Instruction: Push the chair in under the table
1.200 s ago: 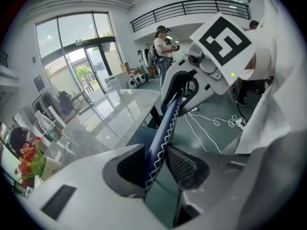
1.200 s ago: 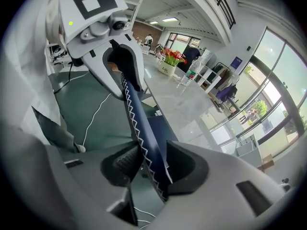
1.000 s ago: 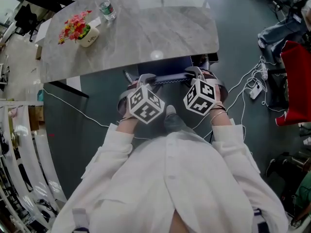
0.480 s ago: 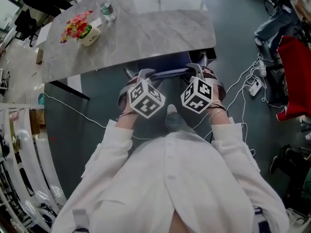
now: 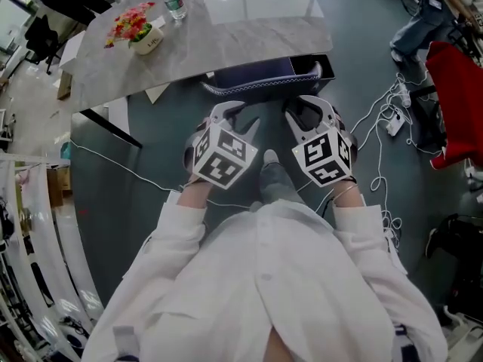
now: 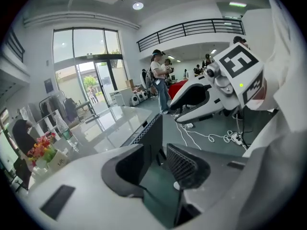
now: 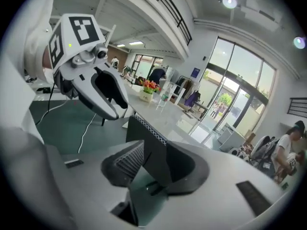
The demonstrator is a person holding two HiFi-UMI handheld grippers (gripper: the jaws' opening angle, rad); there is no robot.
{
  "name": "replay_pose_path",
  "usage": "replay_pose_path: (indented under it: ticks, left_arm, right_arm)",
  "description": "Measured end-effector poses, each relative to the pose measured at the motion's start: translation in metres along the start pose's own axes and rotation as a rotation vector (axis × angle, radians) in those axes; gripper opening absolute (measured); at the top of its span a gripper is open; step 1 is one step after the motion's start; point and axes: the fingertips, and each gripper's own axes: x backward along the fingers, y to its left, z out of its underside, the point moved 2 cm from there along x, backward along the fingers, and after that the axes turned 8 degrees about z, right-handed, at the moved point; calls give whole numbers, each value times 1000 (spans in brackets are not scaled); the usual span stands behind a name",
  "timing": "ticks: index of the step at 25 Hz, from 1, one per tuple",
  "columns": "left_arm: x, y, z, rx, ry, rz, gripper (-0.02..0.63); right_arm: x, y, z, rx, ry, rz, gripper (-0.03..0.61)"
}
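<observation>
Chair: seat under table, backrest at its near edge. My left gripper and right gripper: jaws just opened wide, empty, clear of the backrest; I judge the push done.

One chair, one table, one bottle, one flowerpot, two grippers

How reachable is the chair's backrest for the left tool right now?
Probably yes: the left tool, jaws just opened with nothing between them, faces the backrest across open floor; the table leaves its top edge exposed.
</observation>
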Motion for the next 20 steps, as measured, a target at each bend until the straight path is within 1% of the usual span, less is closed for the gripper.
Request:
replay_pose_path:
  ticks: [2, 3, 5, 7, 9, 12, 16, 20]
  left_arm:
    - [16, -16, 1, 12, -30, 8, 150]
    - [23, -23, 2, 33, -54, 13, 143]
    - [38, -35, 1, 101, -116, 31, 123]
    - [51, -45, -4, 167, -183, 47, 95]
    - [62, -55, -7, 210, -225, 57, 63]
    - [71, -70, -2, 232, -245, 65, 38]
    - [79, -87, 3, 250, -254, 82, 29]
    - [85, -94, 9, 271, -257, 60, 25]
  right_arm:
    - [23, 4, -12, -47, -72, 48, 139]
    - [34, 7, -18, -67, -103, 65, 125]
    - [56, 15, -26, -95, -143, 82, 93]
    - [73, 21, -31, -120, -172, 91, 80]
    - [88, 27, -33, -155, -196, 99, 64]
    - [102, 37, -25, -211, -188, 83, 48]
    - [105, 53, -10, -224, -139, 50, 41]
    - [114, 58, -9, -264, -153, 8, 38]
